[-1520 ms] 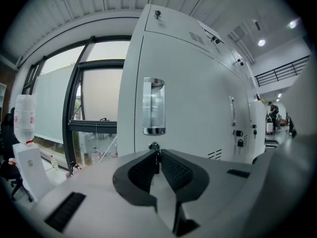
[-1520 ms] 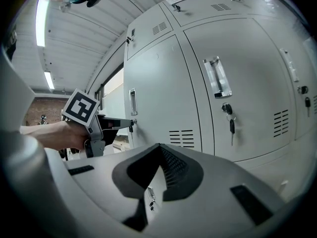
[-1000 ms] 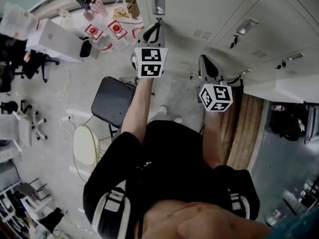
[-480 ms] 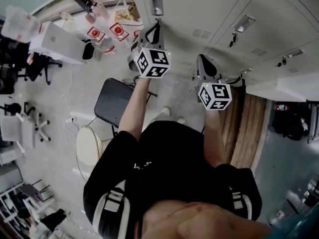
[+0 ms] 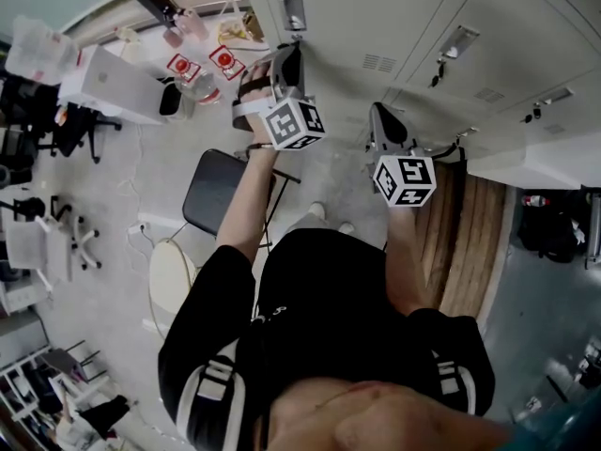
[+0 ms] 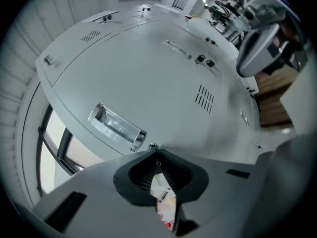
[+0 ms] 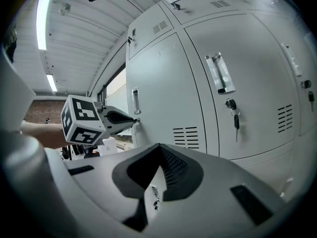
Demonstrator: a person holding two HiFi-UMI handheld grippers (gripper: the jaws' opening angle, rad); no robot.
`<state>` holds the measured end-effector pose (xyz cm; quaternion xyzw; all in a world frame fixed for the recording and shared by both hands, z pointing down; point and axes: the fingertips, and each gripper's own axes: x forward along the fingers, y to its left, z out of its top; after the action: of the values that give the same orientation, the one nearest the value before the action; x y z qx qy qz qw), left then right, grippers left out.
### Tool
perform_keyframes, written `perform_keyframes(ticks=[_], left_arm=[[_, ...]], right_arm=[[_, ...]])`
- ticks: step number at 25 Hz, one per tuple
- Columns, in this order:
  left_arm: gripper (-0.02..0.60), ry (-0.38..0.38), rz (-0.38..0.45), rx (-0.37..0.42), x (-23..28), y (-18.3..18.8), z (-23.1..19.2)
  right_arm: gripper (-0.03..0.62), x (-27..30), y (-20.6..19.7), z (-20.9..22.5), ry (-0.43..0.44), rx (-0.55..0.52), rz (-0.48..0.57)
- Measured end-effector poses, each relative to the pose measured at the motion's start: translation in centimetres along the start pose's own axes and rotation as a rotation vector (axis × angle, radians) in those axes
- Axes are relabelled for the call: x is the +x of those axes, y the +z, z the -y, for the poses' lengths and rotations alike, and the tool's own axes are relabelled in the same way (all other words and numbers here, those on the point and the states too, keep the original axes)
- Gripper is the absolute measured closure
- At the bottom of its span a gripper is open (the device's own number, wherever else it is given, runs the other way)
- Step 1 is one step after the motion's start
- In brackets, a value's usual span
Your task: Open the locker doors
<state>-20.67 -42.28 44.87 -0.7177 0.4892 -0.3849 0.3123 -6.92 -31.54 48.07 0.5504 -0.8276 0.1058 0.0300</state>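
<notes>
Locker door (image 6: 148, 83) lies dead ahead of the left gripper (image 6: 154, 150), whose jaws pinch the lock key (image 6: 152, 146) just under its recessed handle (image 6: 118, 128); the right gripper (image 7: 159, 146), pressed together on nothing, hangs beside.

Bright ceiling strip lamp (image 7: 43, 21), even light; fisheye warp, dark corners.

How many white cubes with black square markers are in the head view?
2. One white cube with black square markers rides on the left gripper, upper centre; the other rides on the right gripper, lower right of it. None seems hidden.
</notes>
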Motion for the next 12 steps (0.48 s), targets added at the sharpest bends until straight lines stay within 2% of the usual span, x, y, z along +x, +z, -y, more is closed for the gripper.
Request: perform_keyframes(ticks=[8, 12], left_arm=[[0.549, 0.022, -0.001, 0.333, 0.09, -0.08, 0.54], [0.549, 0.065, -0.023, 0.571, 0.2, -0.4, 0.66]], right_arm=[[0.586, 0.17, -0.53, 0.07, 0.001, 0.007, -0.004], [0.586, 0.22, -0.51, 0.01, 0.004, 0.013, -0.005]])
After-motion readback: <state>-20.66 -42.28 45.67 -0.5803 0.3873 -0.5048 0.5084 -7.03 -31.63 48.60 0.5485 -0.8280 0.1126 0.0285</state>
